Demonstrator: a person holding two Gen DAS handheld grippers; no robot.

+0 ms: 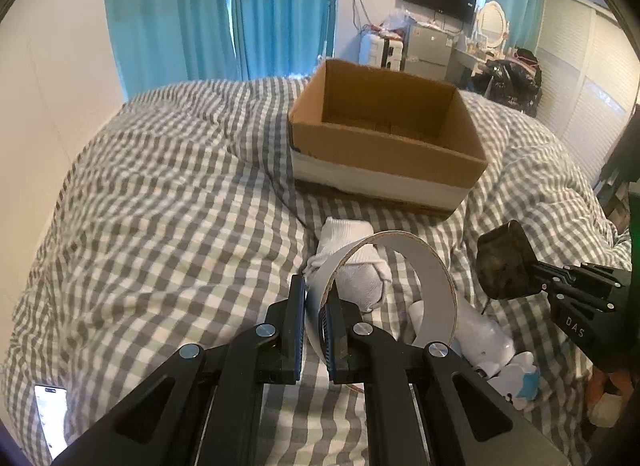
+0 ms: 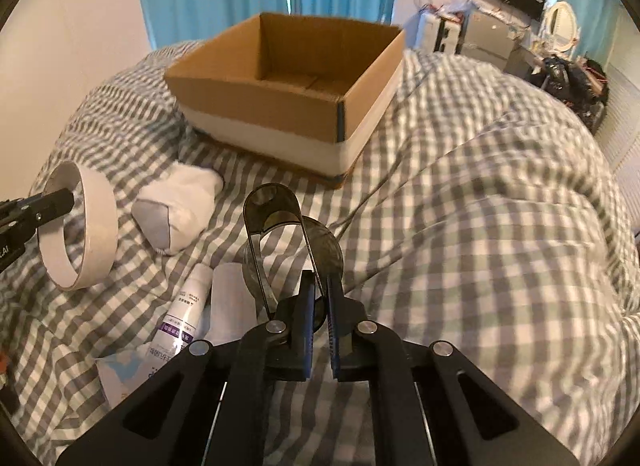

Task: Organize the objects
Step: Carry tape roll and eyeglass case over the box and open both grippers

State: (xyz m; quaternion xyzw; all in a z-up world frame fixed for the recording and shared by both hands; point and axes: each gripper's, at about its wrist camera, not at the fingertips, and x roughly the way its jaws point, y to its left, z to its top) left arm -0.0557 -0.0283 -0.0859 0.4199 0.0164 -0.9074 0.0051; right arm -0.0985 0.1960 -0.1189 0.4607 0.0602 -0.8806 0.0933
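Gingham bedding (image 1: 160,193), grey and white, spreads under both of my tools, and the open cardboard box (image 1: 384,137) sits on it further up the bed, brown above with a white band round its base.

My left gripper (image 1: 316,302) points steeply down and forward, its jaws clenched on the wall of a white tape roll (image 1: 436,278), one finger inside the ring and one outside. The roll hangs clear of the bedding, tilted so I look partly through its hole. From the right wrist view the same roll (image 2: 96,225) floats at the left edge, apart from the covers.

My right gripper (image 2: 320,286) is angled down much the same, jaws shut on a dark translucent clip-like object (image 2: 276,217) with a rounded loop at its far end; the loop stands up and away from me toward the box. What exactly it is, I cannot tell. In the left wrist view it (image 1: 504,262) shows as a dark blurred lump at the tip of my right tool, lifted off the bed.

A white sock (image 2: 180,209) with a grey heel lies crumpled on the bedding between the roll and the clip. Nearer me rest a white tube with purple print (image 2: 184,314) and a pale blue-and-white packet (image 2: 120,378). A phone (image 1: 52,418) lies at the lower left of the left wrist view.
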